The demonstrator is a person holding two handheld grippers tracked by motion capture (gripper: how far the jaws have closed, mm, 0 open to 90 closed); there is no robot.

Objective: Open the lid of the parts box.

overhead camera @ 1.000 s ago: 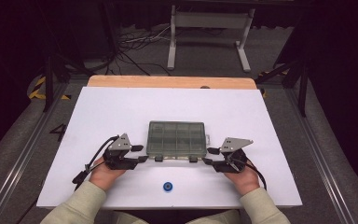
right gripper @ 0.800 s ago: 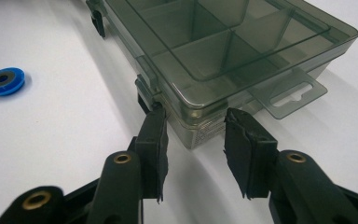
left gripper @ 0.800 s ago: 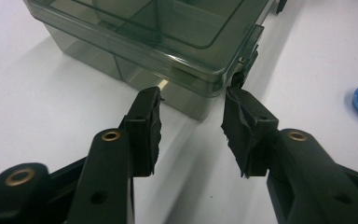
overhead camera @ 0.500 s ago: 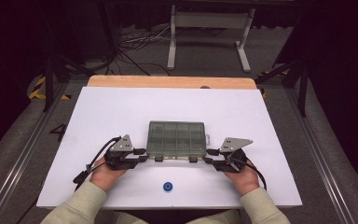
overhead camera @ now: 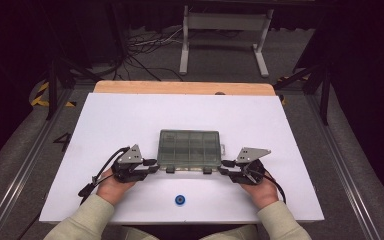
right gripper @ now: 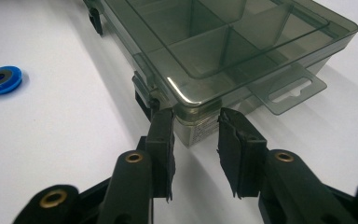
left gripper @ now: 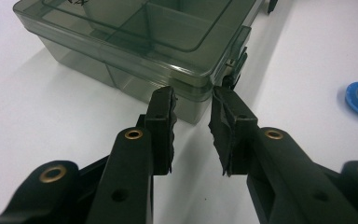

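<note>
Closing on smoky translucent box [overhead camera: 189, 148] corners | left gripper [left gripper: 193, 100], right gripper [right gripper: 195, 119] | unpinched

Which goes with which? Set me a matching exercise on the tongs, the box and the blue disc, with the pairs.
1 left tongs
2 right tongs
3 blue disc
4 box

a lid shut
b alone near the table front edge
c at the corner by the hang tab
d at the box's other near corner

Pairs: 1-d, 2-c, 3-b, 4-a. Both tongs have just been closing, a box corner at their tips.
</note>
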